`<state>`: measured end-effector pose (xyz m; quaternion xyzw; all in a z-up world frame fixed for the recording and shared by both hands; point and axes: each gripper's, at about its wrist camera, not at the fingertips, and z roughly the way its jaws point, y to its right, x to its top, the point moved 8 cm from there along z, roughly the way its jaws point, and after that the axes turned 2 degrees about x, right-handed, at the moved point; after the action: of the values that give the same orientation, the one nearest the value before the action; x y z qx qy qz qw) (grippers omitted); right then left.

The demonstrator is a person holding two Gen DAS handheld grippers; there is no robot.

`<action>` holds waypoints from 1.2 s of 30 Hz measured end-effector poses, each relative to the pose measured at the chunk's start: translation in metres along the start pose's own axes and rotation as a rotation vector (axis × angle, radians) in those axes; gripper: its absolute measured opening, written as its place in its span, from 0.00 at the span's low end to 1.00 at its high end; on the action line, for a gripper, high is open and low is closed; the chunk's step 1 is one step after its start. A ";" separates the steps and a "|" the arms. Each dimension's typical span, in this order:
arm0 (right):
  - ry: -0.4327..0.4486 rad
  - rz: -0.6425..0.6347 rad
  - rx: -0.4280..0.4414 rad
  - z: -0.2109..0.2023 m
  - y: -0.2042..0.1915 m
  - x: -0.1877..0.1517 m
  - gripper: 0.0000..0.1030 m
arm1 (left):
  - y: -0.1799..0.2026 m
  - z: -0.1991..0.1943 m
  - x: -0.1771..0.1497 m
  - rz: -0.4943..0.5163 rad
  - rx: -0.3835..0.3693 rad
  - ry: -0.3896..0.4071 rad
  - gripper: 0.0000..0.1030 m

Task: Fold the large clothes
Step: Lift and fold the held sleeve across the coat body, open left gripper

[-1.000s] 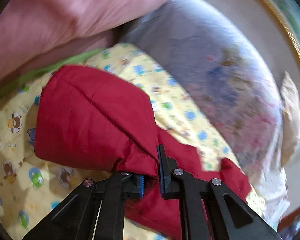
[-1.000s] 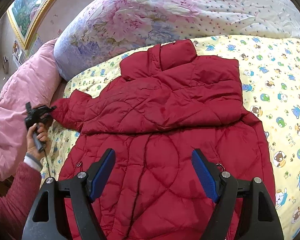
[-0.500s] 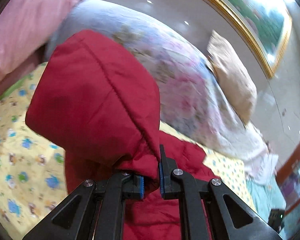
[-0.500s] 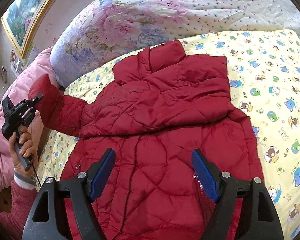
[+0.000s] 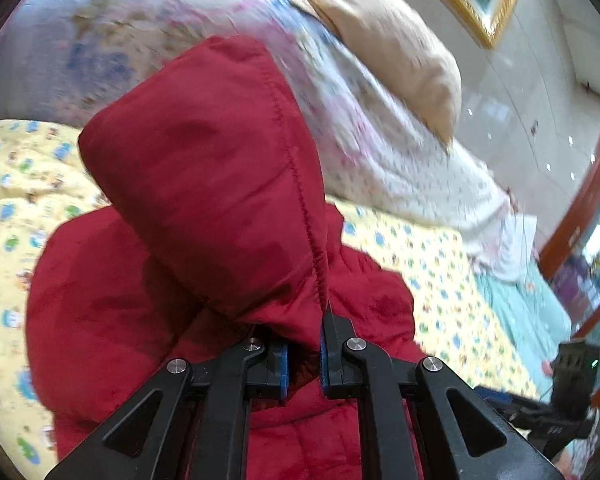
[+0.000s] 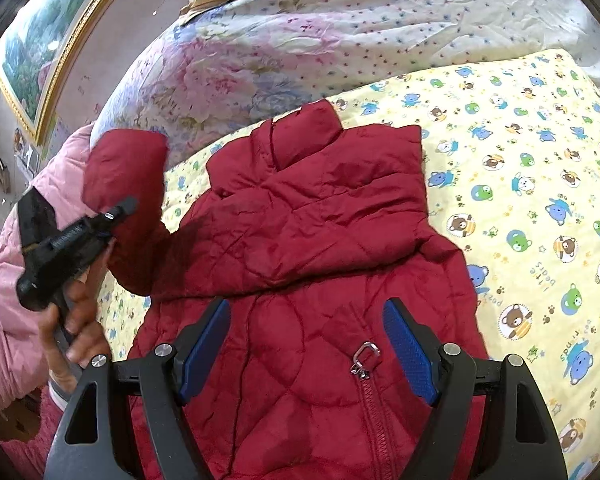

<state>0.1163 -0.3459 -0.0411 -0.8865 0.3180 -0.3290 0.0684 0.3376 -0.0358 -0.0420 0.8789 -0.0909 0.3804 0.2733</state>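
Left gripper is clamped on the red jacket's sleeve cuff, raised above the jacket. Right gripper hovers over the jacket, jaws wide, empty.

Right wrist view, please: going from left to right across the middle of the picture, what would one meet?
Pink quilt → left tongs, shut on the raised red sleeve → red padded jacket lying flat → yellow bear-print sheet.

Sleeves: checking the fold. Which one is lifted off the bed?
The sleeve pinched in the left gripper, raised beside the pink quilt; the other lies folded across the jacket.
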 end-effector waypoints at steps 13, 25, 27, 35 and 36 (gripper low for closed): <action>0.020 0.087 0.025 0.010 0.029 0.016 0.78 | 0.025 0.111 0.001 0.078 -0.004 -0.155 0.10; 0.024 0.176 0.150 0.038 0.027 0.047 0.79 | 0.015 0.139 -0.001 0.061 -0.051 -0.229 0.29; 0.018 0.200 0.194 0.045 0.023 0.052 0.79 | 0.017 0.142 0.001 0.072 -0.053 -0.236 0.34; -0.039 0.292 0.297 0.085 0.020 0.069 0.79 | 0.029 0.160 0.005 0.106 -0.053 -0.257 0.45; -0.054 0.305 0.309 0.091 0.019 0.070 0.79 | 0.031 0.160 0.002 0.112 -0.053 -0.259 0.48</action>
<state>0.2040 -0.4113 -0.0796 -0.8156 0.3921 -0.3360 0.2610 0.4271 -0.1494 -0.1175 0.9066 -0.1842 0.2760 0.2606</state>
